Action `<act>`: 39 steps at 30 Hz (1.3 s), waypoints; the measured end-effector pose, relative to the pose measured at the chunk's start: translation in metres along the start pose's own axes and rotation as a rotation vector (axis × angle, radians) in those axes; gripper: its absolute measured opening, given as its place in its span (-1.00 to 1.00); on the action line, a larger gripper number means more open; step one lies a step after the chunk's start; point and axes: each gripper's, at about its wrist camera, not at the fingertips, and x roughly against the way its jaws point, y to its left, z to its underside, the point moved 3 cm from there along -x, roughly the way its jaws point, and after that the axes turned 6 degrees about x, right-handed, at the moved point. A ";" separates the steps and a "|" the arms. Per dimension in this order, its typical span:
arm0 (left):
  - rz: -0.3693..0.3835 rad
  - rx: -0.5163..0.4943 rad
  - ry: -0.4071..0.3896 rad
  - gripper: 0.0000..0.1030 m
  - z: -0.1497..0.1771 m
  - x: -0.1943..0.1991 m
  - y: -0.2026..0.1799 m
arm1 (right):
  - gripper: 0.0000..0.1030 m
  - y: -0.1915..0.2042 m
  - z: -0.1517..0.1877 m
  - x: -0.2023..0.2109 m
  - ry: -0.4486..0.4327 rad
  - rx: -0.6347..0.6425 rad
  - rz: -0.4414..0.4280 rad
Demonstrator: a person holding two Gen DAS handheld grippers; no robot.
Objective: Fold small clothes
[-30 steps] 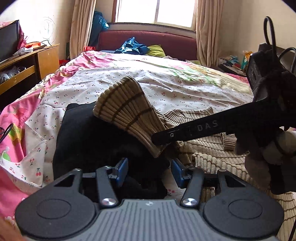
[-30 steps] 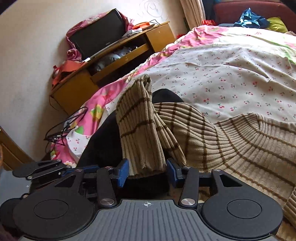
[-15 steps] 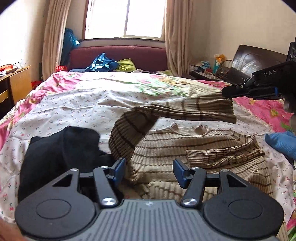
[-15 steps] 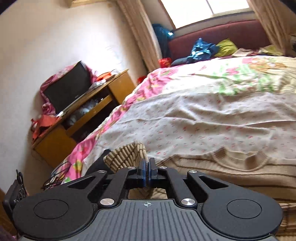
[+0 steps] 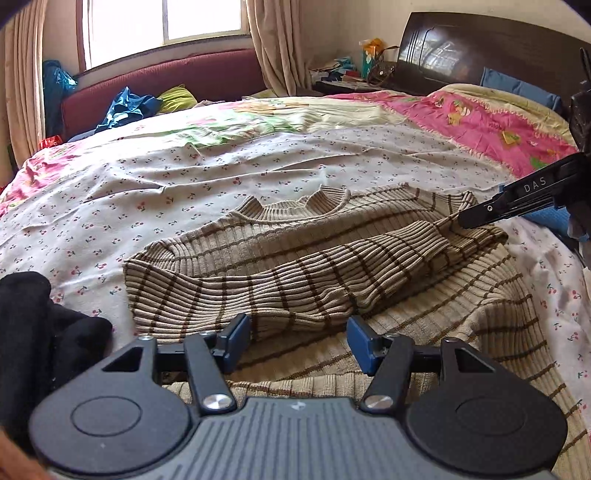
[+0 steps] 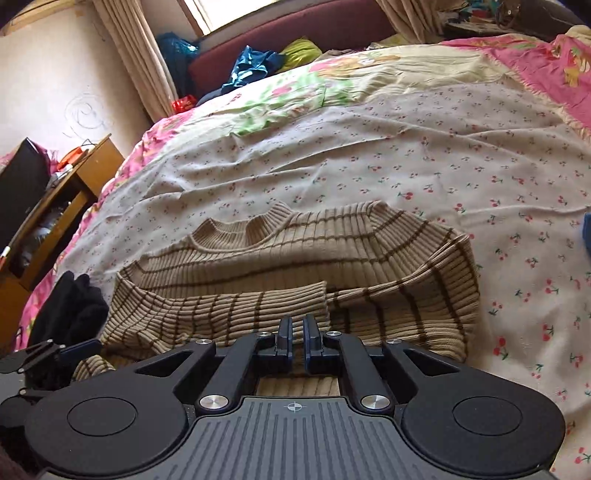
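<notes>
The right gripper [image 6: 297, 334] is nearly closed beside the sleeve [image 6: 221, 306]; the left gripper [image 5: 297, 341] is open. The sleeve may be sliding off the sweater [image 5: 332, 236].

I am in a home bedroom: bed [image 5: 258, 158] with cherry-print sheet across mid-frame, dark headboard [image 5: 480, 48] upper right, curtained window [image 5: 162, 26] upper left, wooden TV stand [image 6: 55, 221] at the right wrist view's left edge.
</notes>
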 end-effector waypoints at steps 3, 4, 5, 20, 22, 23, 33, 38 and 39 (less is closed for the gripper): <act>-0.008 0.006 0.005 0.36 -0.002 -0.008 0.002 | -0.24 -0.006 0.003 -0.012 -0.006 -0.023 0.011; -0.012 0.005 0.007 0.36 -0.002 -0.011 0.002 | -0.14 -0.011 0.005 -0.018 0.004 -0.062 0.000; -0.014 0.002 0.009 0.37 -0.004 -0.015 0.003 | -0.14 -0.016 0.006 -0.022 0.013 -0.098 -0.013; 0.015 -0.006 0.031 0.37 -0.006 -0.034 -0.006 | -0.73 -0.033 0.017 -0.047 -0.054 -0.403 -0.127; 0.006 -0.008 0.033 0.37 -0.006 -0.034 -0.005 | -0.87 -0.034 0.014 -0.040 -0.089 -0.420 -0.152; 0.004 -0.007 0.032 0.37 -0.006 -0.033 -0.003 | -0.89 -0.033 0.010 -0.034 -0.116 -0.417 -0.161; -0.063 -0.010 0.091 0.49 0.002 -0.065 0.004 | -0.91 -0.045 0.001 -0.025 -0.115 -0.313 -0.031; -0.088 0.044 0.104 0.51 0.007 -0.068 0.023 | -0.73 -0.050 0.019 -0.029 -0.099 -0.347 -0.016; -0.095 0.044 0.102 0.51 0.007 -0.066 0.026 | -0.73 -0.052 0.020 -0.026 -0.111 -0.346 -0.012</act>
